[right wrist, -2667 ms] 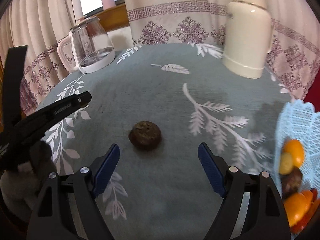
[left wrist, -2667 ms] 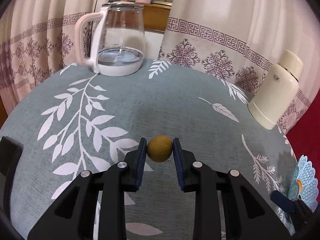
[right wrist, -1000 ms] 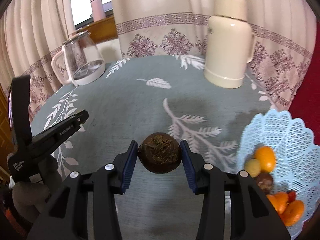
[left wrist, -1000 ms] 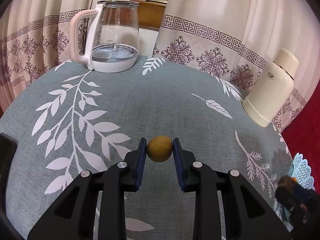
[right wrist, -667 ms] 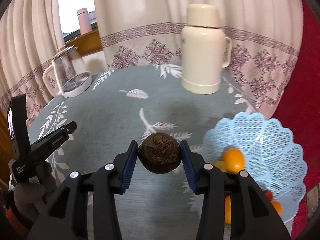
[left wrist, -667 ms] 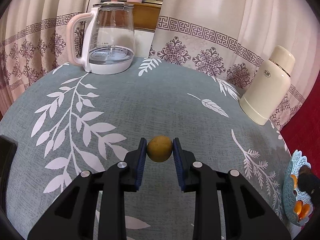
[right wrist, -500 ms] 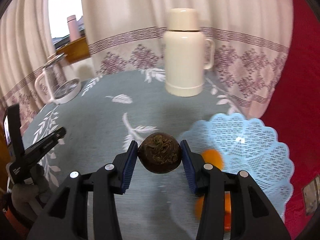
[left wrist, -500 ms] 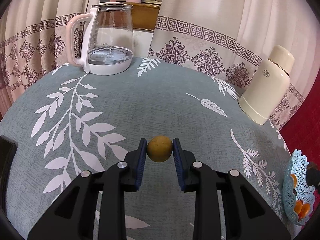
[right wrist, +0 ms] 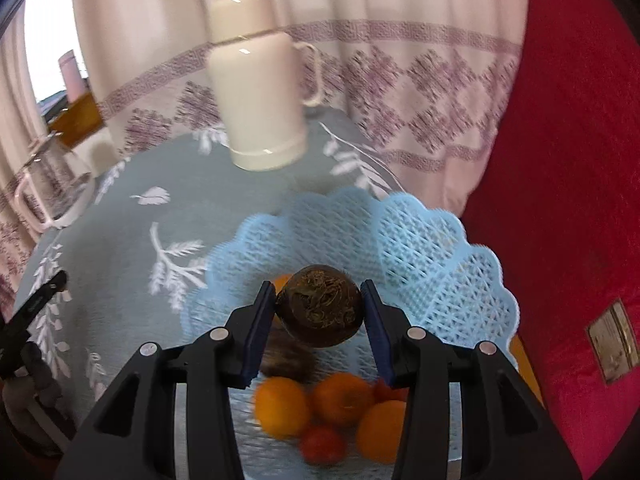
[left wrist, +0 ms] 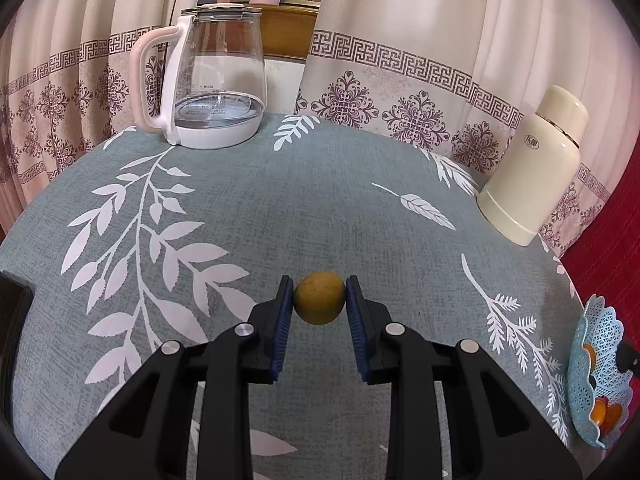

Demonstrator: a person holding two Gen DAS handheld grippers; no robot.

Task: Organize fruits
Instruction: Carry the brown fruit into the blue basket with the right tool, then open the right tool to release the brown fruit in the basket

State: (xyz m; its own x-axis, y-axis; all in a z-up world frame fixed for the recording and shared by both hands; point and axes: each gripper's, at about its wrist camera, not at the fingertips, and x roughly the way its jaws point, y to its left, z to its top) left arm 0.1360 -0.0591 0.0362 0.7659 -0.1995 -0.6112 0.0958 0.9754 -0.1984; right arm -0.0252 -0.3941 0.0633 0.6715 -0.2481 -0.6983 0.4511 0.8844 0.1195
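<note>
**A:** Quick rundown of the two views? The left wrist one is mounted behind the left tool [left wrist: 319, 300], angled down across the surface [left wrist: 320, 208] toward the curtains, with the glass kettle [left wrist: 216, 80] seen far off.

**B:** Yep. The right wrist view is set behind the right tool [right wrist: 319, 308] the same way, but held close over the blue basket [right wrist: 420, 248] at the surface's edge. Shared stuff: the cream flask [left wrist: 532, 168] [right wrist: 260, 92], kettle, and basket are caught in both, and the basket is only glimpsed at the left view's right rim.
</note>
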